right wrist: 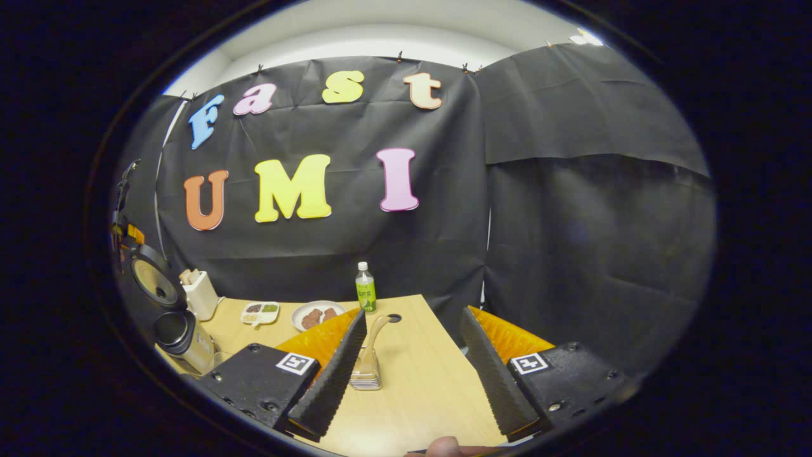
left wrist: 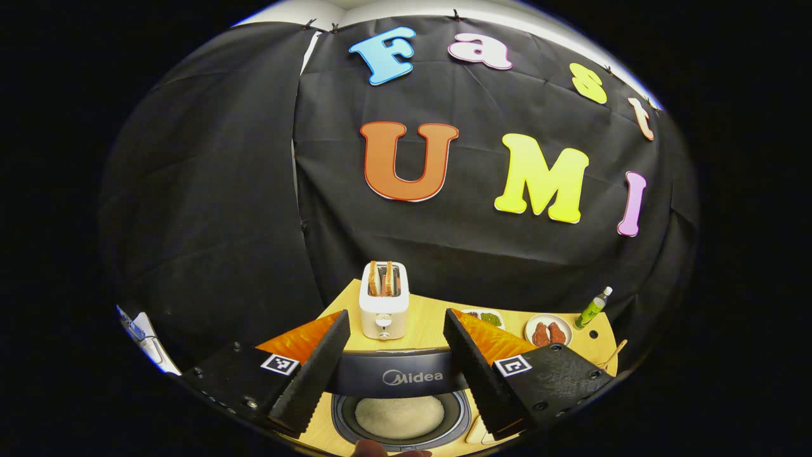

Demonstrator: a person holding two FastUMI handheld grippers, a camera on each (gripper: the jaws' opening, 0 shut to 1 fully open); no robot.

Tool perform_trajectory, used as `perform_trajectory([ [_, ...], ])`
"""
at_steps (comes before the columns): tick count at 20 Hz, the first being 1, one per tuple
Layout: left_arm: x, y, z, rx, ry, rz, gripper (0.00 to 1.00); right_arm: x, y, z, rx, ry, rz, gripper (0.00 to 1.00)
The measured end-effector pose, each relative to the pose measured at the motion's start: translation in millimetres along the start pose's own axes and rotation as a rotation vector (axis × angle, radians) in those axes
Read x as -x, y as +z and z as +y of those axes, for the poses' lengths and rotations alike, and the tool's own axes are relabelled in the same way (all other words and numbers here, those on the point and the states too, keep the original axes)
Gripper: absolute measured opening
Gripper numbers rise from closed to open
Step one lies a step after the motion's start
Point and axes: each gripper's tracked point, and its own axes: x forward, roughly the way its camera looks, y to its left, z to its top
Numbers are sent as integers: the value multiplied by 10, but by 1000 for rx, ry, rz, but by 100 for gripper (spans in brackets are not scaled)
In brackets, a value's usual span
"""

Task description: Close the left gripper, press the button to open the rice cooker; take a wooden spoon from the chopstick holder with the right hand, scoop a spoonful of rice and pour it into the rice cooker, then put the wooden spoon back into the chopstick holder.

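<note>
Table [right wrist: 419, 381]: light wood, bare across its right and near part in the right gripper view; far edge meets the booth wall.

Rice cooker [left wrist: 399, 416]: lid up, pale rice visible in the inner pot, directly below and between the left gripper [left wrist: 396, 358] fingers, jaws wide apart. In the right gripper view it sits far left [right wrist: 181, 333].

Chopstick holder [right wrist: 366, 373]: just ahead of the right gripper [right wrist: 412, 358], close to its left finger; jaws apart, empty.

Wooden spoon [right wrist: 374, 333]: handle stands near upright, leaning slightly right. Judgement: right gripper is nearer; shift left to straddle the handle.
</note>
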Motion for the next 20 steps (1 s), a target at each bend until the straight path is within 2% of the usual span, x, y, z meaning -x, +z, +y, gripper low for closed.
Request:
perform_trajectory([
  [2, 111, -136, -36, 1, -12, 39, 97, -24, -5, 114, 5, 28, 1, 97],
  [3, 180, -216, -51, 1, -19, 60, 100, -28, -7, 175, 6, 45, 2, 97],
  [4, 244, -306, -64, 2, -24, 79, 96, -33, -13, 237, 8, 61, 0, 97],
  [13, 832, -1305, -234, -31, -60, 226, 96, -15, -44, 617, 25, 167, 9, 97],
  [20, 931, -1964, -241, -28, -48, 344, 97, 15, 82, 655, 60, 192, -13, 97],
])
